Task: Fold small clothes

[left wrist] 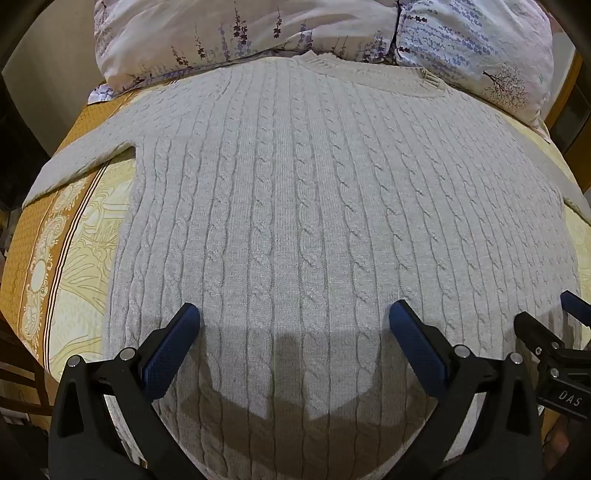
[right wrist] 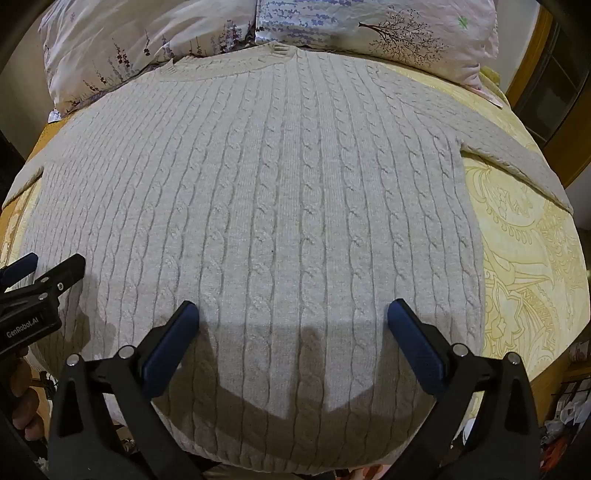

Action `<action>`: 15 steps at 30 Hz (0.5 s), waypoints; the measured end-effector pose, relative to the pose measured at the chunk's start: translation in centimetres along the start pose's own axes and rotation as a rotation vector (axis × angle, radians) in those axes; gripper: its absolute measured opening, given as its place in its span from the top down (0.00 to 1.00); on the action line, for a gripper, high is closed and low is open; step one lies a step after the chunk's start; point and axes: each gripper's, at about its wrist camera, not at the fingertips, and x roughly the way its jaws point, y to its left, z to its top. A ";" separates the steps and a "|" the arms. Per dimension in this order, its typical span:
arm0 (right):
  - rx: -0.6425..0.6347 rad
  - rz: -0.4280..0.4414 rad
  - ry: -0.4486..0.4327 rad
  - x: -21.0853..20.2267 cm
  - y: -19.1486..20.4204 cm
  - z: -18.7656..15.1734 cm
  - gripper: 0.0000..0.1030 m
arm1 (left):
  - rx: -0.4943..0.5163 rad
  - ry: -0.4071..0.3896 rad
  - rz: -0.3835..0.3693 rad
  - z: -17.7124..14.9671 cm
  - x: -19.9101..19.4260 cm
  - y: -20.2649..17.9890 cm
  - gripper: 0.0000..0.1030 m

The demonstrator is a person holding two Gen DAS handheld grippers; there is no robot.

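Both grippers, left gripper point(left wrist: 294, 314) and right gripper point(right wrist: 293, 314), hang with fingers spread wide above a flat sweater point(left wrist: 314, 206) on the bed point(left wrist: 74, 280); maybe not touching.

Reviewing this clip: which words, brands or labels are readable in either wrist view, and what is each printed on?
"DAS", on the black body of the right gripper, seen at the edge of the left wrist view.
"GenRobot.AI", on the black body of the left gripper, seen at the edge of the right wrist view.
No text shows on the sweater, the pillows or the bedspread.
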 end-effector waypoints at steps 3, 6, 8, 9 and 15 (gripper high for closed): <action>0.000 0.000 0.000 0.0 0.0 0.0 0.02 | 0.000 0.001 0.001 0.0 0.0 0.0 0.01; 0.001 0.000 -0.001 -0.1 0.0 -0.1 0.02 | 0.001 0.000 0.000 0.0 0.0 0.0 0.01; 0.000 -0.001 0.003 0.0 0.0 0.0 0.02 | 0.001 -0.001 0.000 -0.1 -0.1 0.0 0.01; -0.001 0.000 0.002 0.0 0.0 0.0 0.02 | 0.000 -0.001 0.000 -0.1 -0.1 0.0 0.01; 0.000 -0.001 0.003 0.0 0.0 0.0 0.02 | 0.001 0.002 0.001 0.0 0.0 0.0 0.01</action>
